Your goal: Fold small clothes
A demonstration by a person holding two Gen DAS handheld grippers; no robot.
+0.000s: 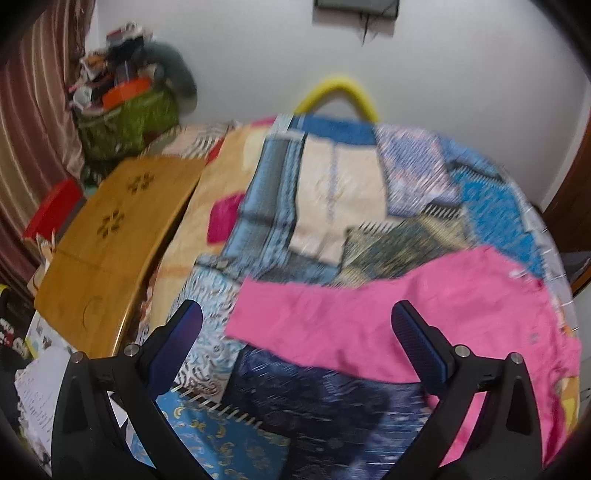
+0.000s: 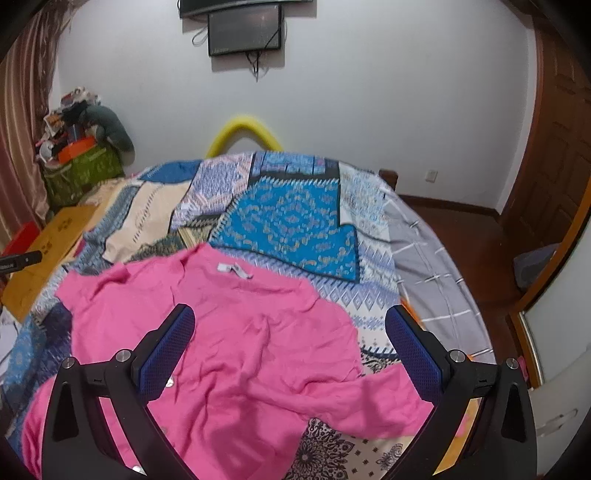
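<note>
Both tongs, left [image 1: 297,325] and right [image 2: 290,328], gape wide and empty above the pink shirt [image 2: 236,332]; left view blurred, shirt's lower edge cut off.

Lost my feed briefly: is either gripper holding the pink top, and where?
Nothing held. Left gripper and right gripper are both open above the pink top.

I see a patchwork quilt [image 2: 295,218] covering the bed ahead of my hand-held grippers. Far left stands a green bag [image 2: 83,173] heaped with clutter, with a wooden board [image 1: 110,251] nearer. Straight ahead, a yellow tube [image 2: 243,134] and a wall screen [image 2: 245,33].
</note>
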